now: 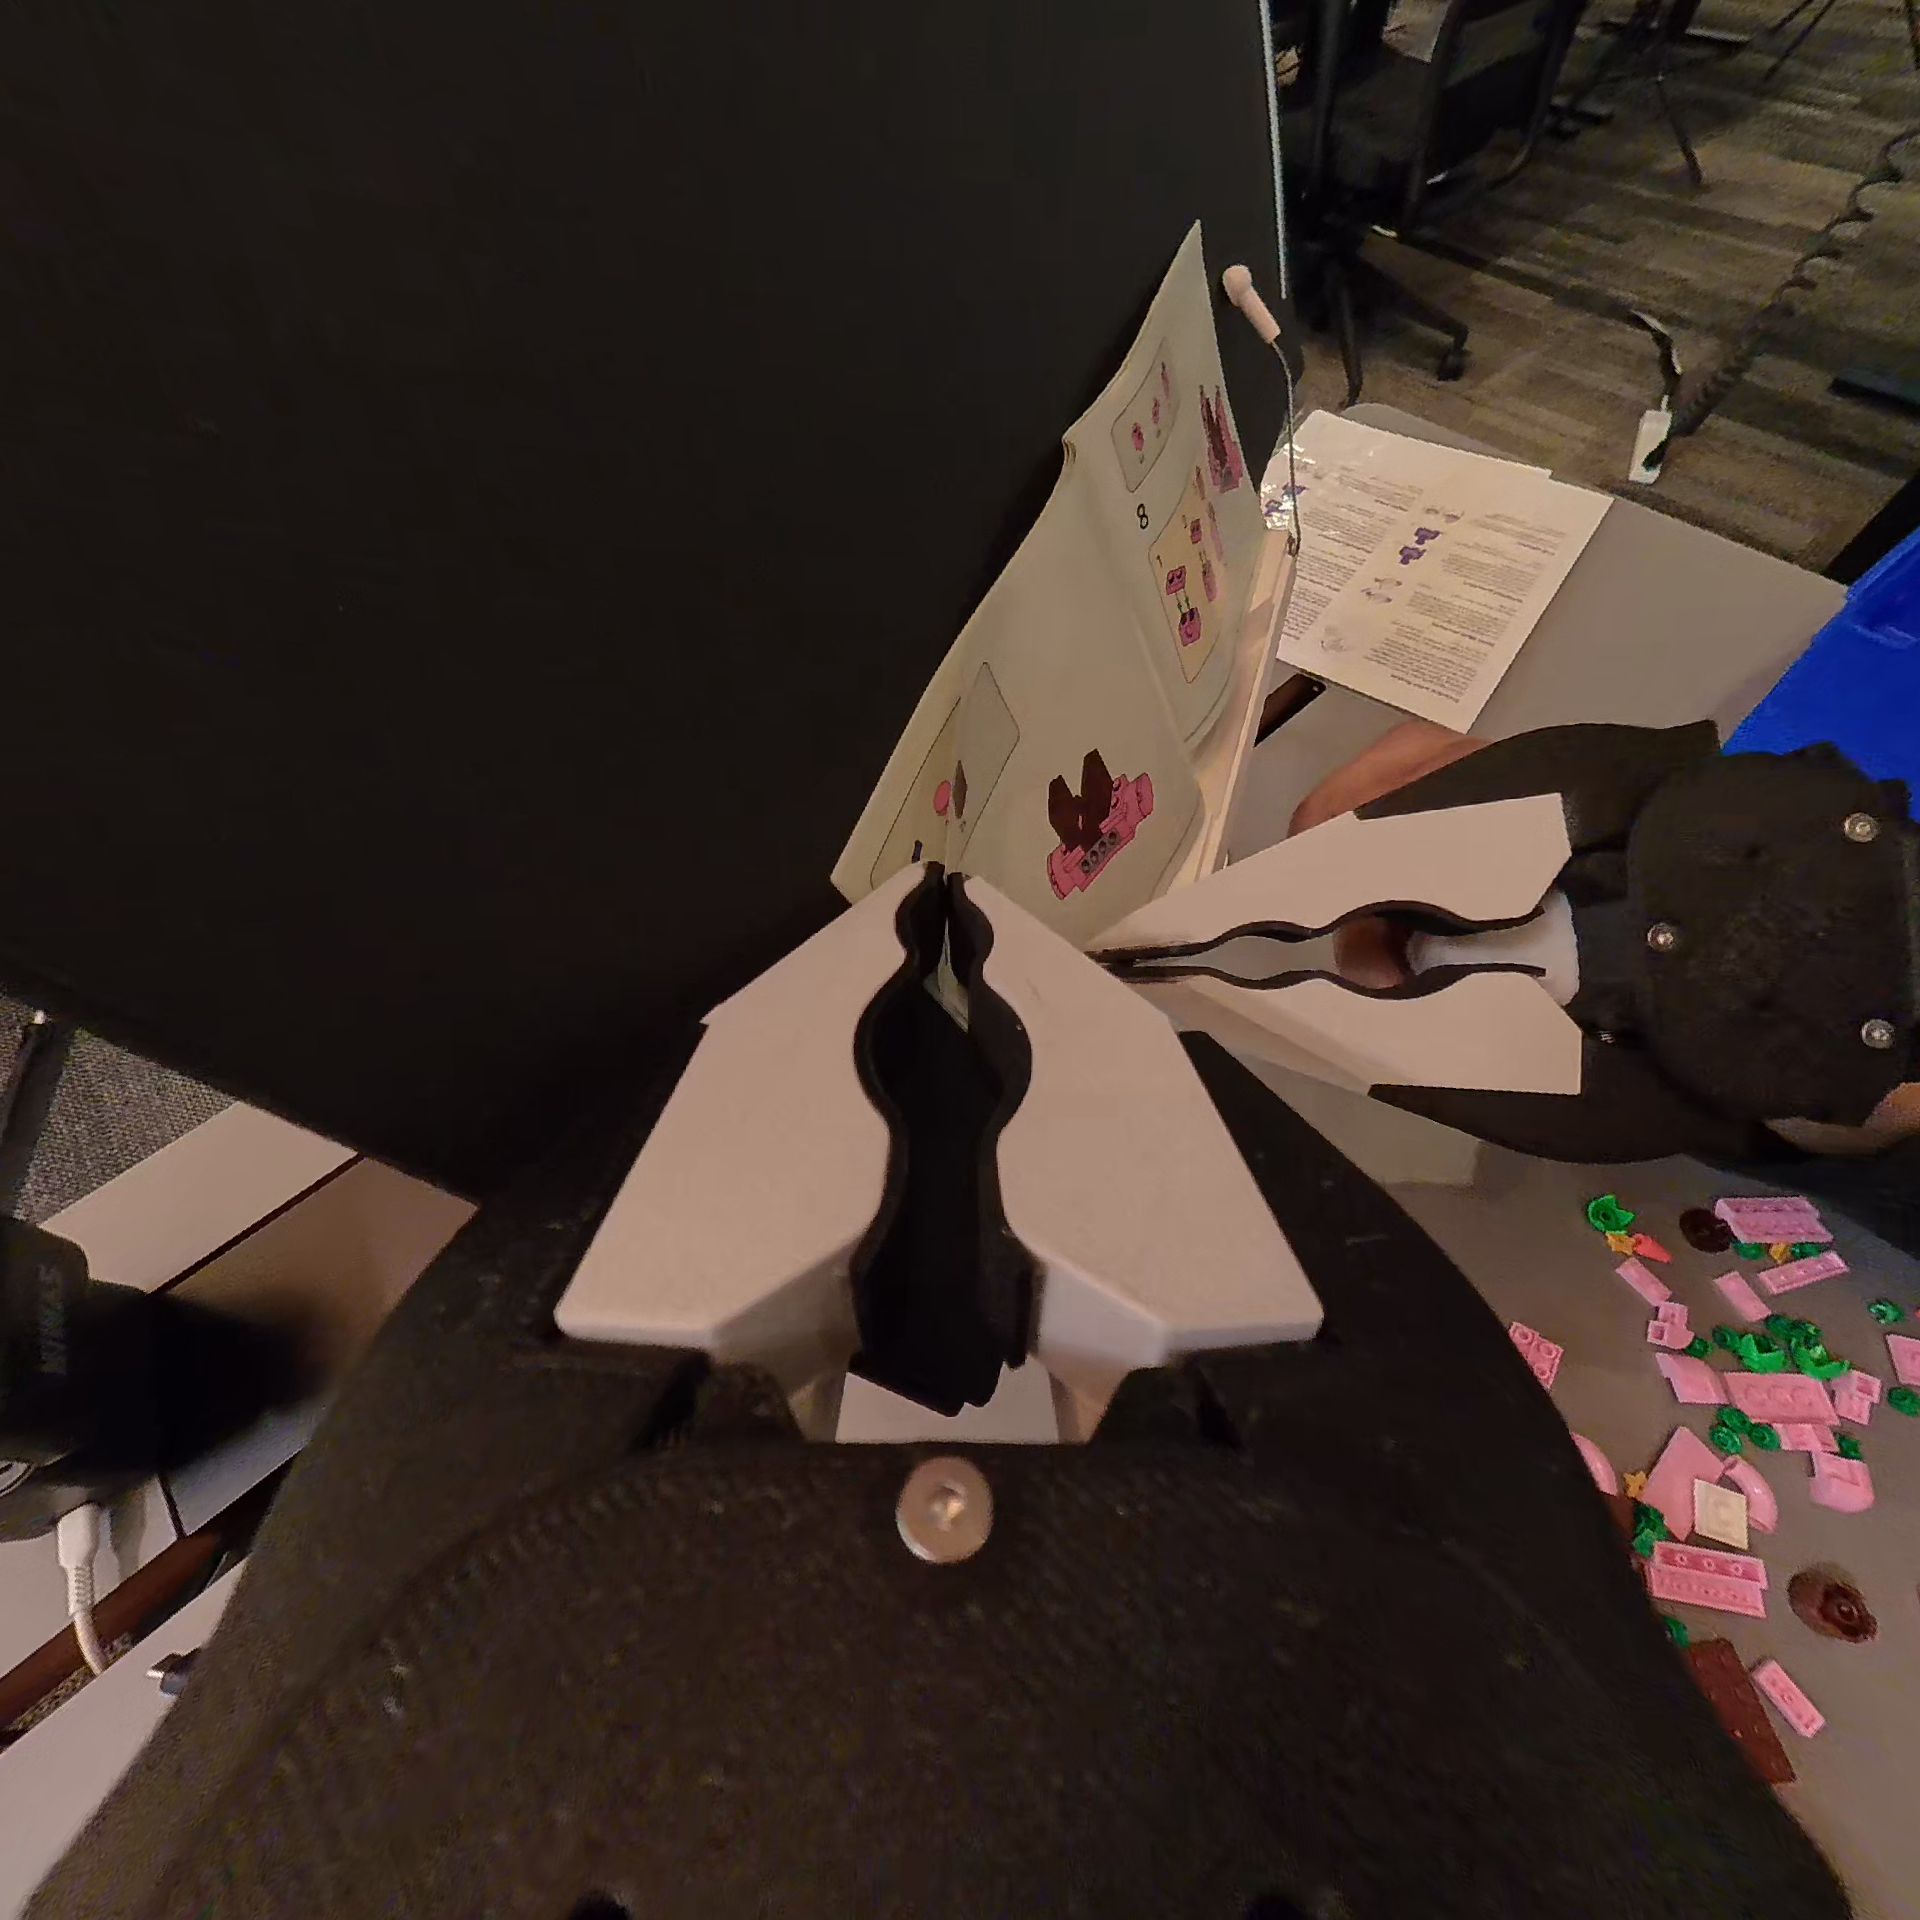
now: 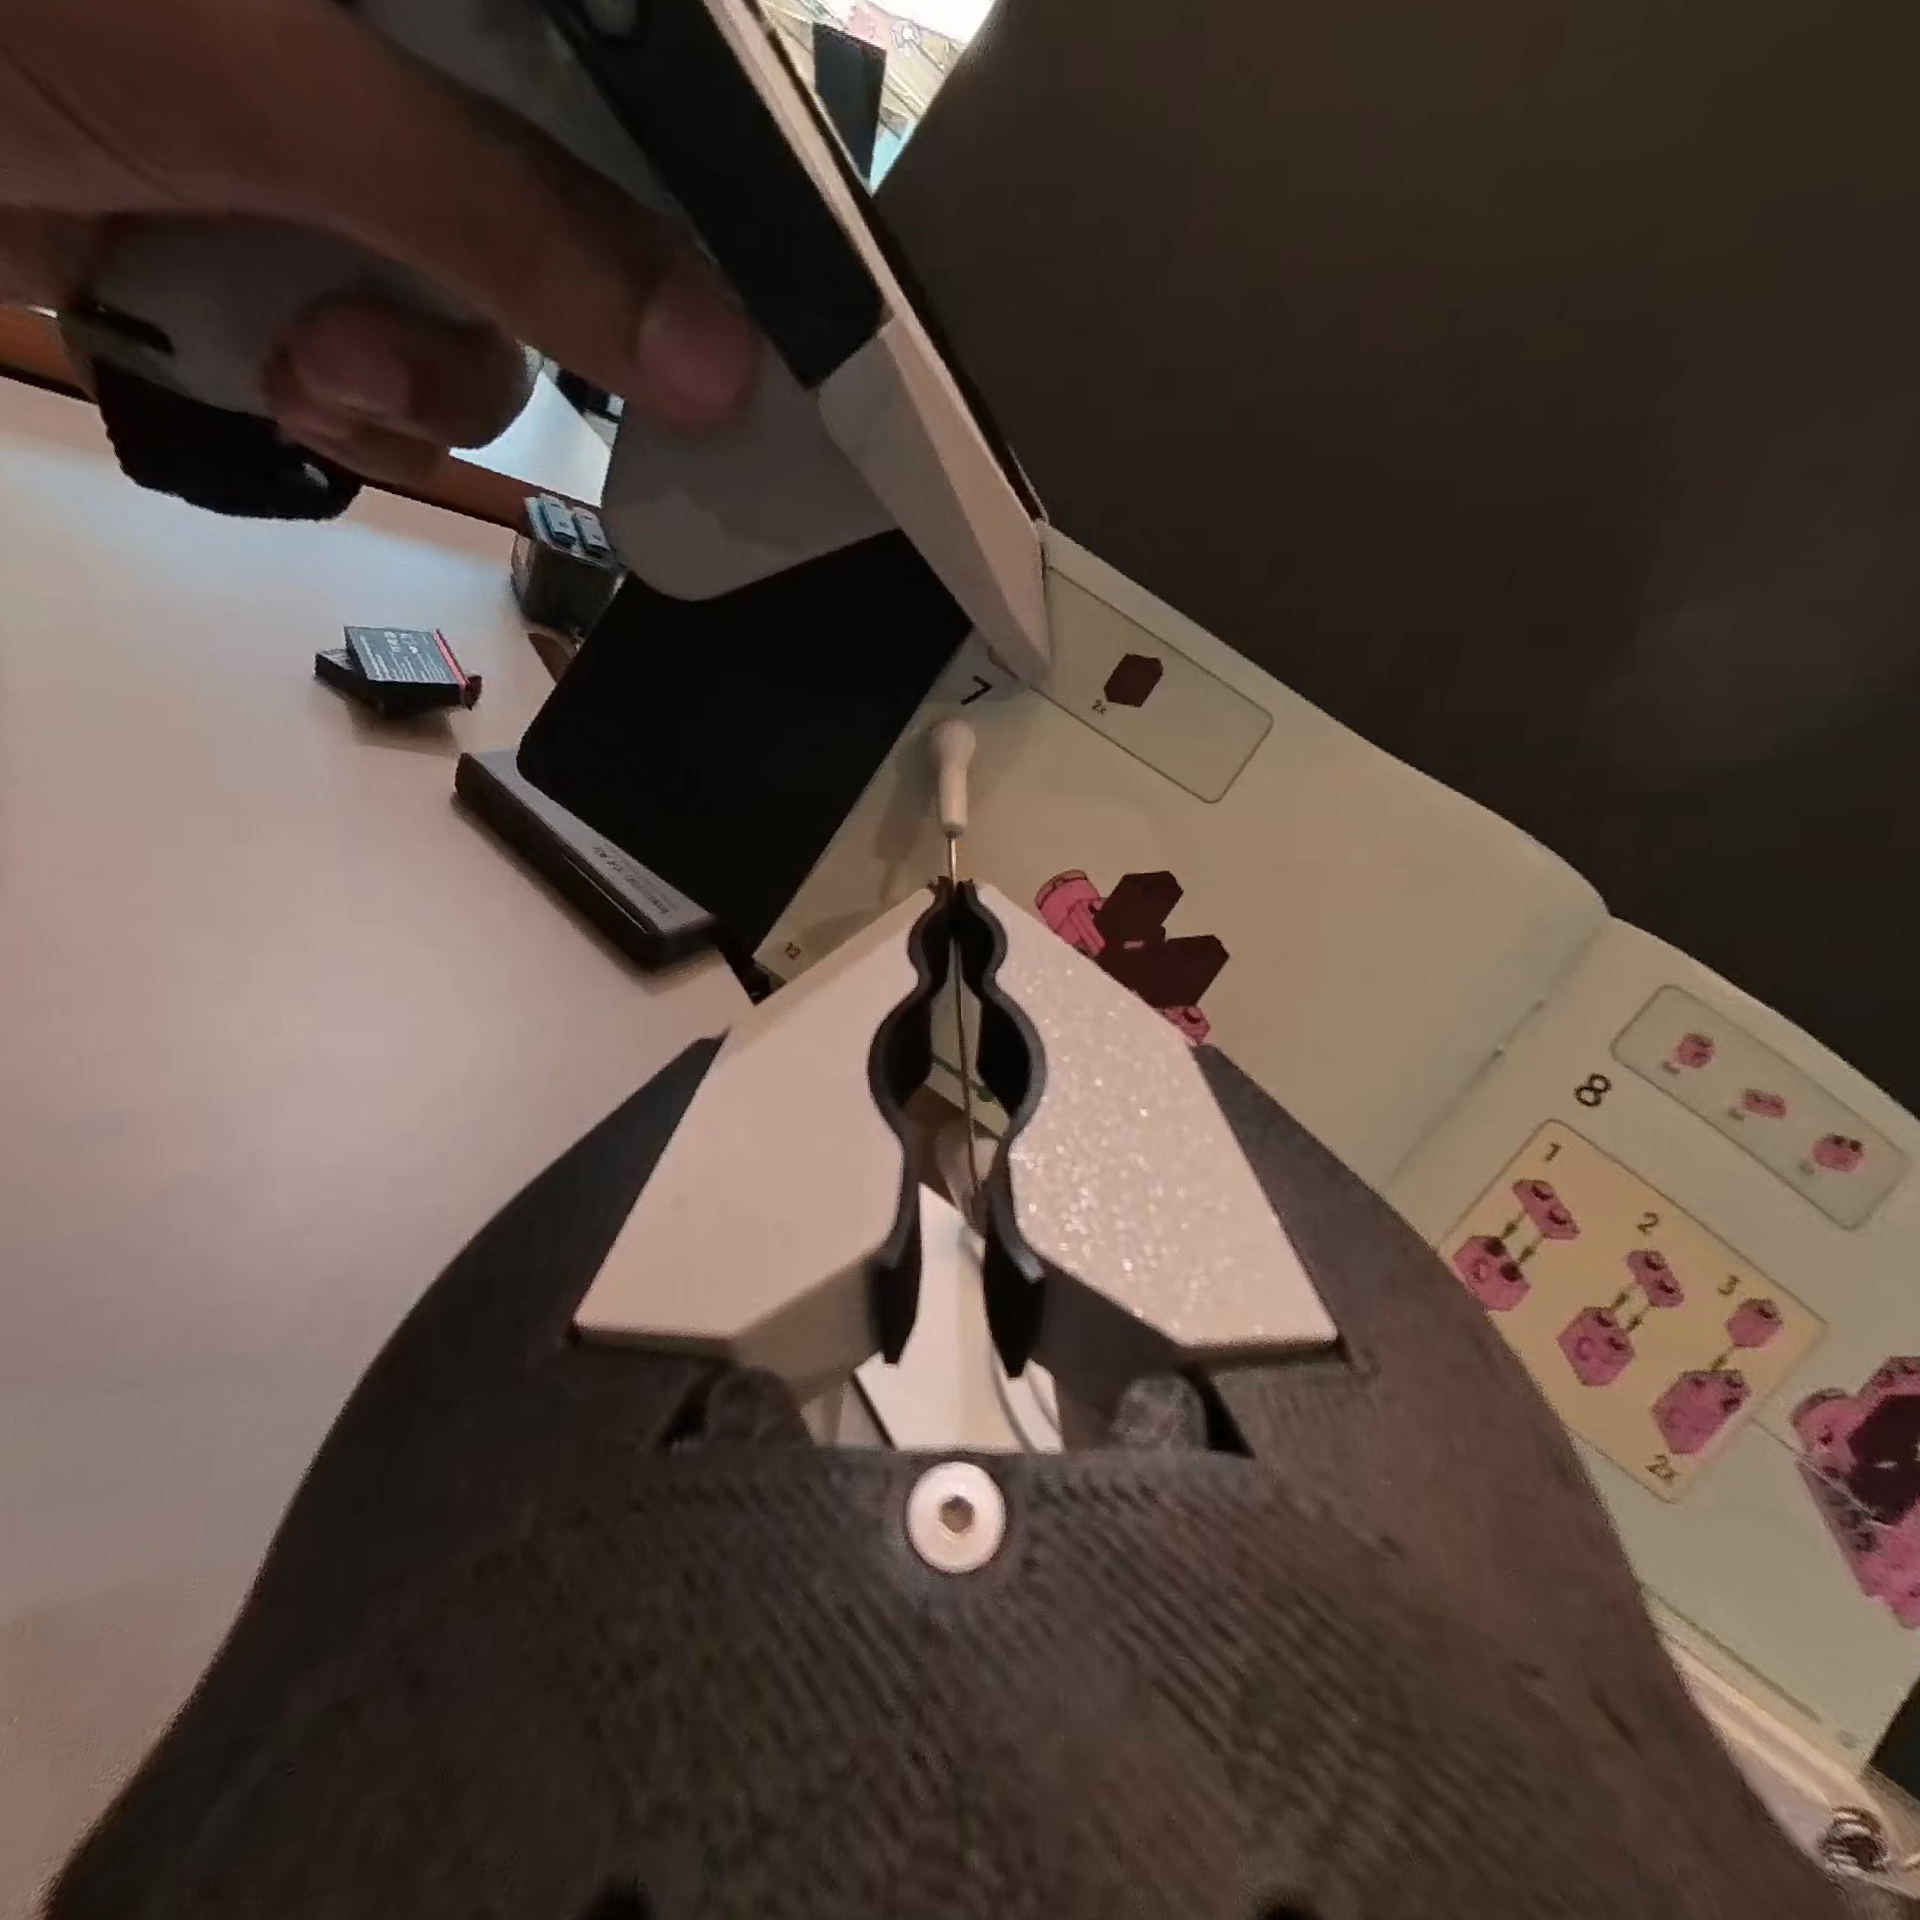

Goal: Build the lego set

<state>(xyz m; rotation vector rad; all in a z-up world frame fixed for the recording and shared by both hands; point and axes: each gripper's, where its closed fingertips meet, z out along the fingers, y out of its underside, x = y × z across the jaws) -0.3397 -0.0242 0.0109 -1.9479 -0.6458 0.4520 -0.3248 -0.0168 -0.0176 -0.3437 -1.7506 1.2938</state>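
Observation:
The instruction booklet (image 1: pixel 1091 665) stands open and tilted against a black board (image 1: pixel 520 520). My left gripper (image 1: pixel 943 878) is shut on the edge of one of its pages, which runs between the pads. One left finger (image 2: pixel 977 540) shows in the right wrist view at the page's corner. My right gripper (image 2: pixel 954 891) is shut on a thin wire page-holder arm whose white tip (image 2: pixel 951 758) sticks out past the pads over the open booklet (image 2: pixel 1351 935). In the left wrist view the right gripper (image 1: pixel 1107 956) sits at the booklet's lower edge. Loose pink, green and brown lego pieces (image 1: pixel 1766 1382) lie on the grey table (image 1: pixel 1507 1299).
A second white-tipped wire arm (image 1: pixel 1262 322) rises behind the booklet. A printed sheet (image 1: pixel 1434 561) and a blue bin (image 1: pixel 1849 665) lie beyond it. A black flat device (image 2: pixel 727 748) and small black batteries (image 2: pixel 400 665) lie on the table. A hand (image 2: pixel 364 260) holds the left gripper. The grippers are tip to tip, or close to it.

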